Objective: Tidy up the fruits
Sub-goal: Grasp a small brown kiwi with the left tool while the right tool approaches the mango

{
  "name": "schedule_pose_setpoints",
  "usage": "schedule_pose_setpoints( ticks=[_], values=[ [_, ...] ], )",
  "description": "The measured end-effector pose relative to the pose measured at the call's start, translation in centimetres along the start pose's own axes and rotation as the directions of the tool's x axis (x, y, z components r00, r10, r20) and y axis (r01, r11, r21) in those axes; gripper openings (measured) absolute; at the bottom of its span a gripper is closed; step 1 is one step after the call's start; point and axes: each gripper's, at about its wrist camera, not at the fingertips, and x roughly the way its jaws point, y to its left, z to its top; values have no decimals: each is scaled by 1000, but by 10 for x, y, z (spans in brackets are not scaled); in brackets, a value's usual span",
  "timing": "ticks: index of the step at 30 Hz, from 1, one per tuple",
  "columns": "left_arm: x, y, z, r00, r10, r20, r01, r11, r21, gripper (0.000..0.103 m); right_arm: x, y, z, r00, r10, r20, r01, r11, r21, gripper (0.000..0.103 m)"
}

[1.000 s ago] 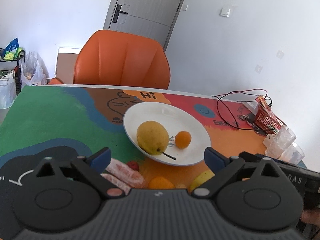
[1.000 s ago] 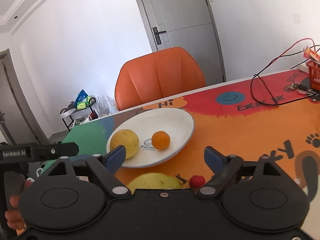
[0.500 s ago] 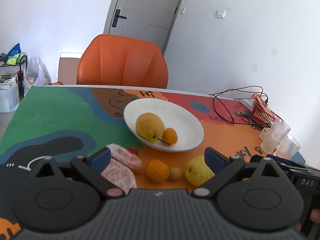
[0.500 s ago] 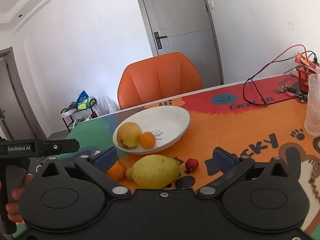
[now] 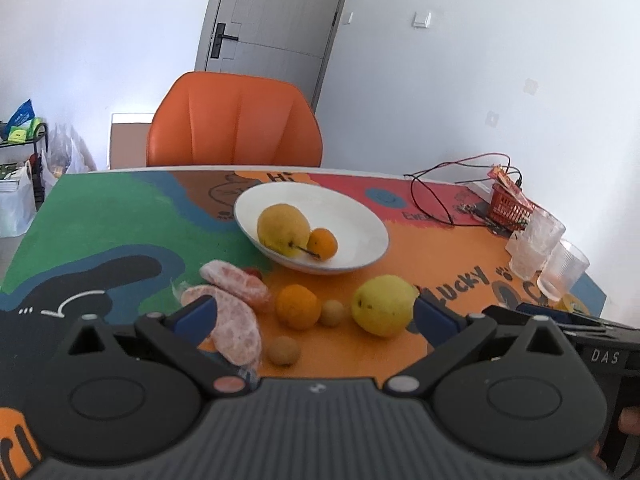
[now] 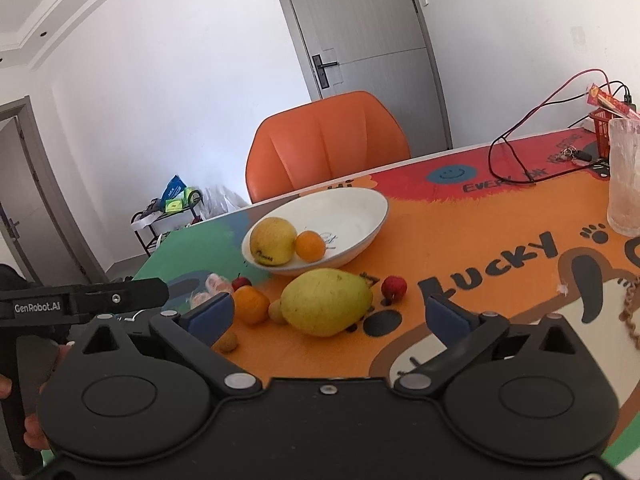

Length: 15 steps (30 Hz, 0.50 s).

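A white bowl [image 5: 360, 216] on a colourful table [image 5: 120, 216] holds a pear [image 5: 282, 230] and an orange [image 5: 323, 243]. In front of it lie pomelo segments [image 5: 236, 320], a second orange [image 5: 298, 306], two small brown fruits, a loose pear [image 6: 325, 302] and a red fruit [image 6: 394, 288]. The left gripper [image 5: 312, 316] and right gripper [image 6: 326, 314] both hover wide open, holding nothing.

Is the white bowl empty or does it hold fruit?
Not empty: the white bowl holds a yellow pear and a small orange.
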Motion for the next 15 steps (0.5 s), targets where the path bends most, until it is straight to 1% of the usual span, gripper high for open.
schedule_pose_setpoints(
  ticks=[7, 15],
  values=[
    [-7, -1, -12, 1000, 8, -29, -8, 1000, -9, 103, -9, 6, -12, 1000, 2, -13, -2, 1000, -7, 103],
    [-12, 3, -22, 999, 10, -44, -11, 1000, -16, 103, -18, 8, -19, 1000, -10, -20, 10, 1000, -9, 103]
  ],
)
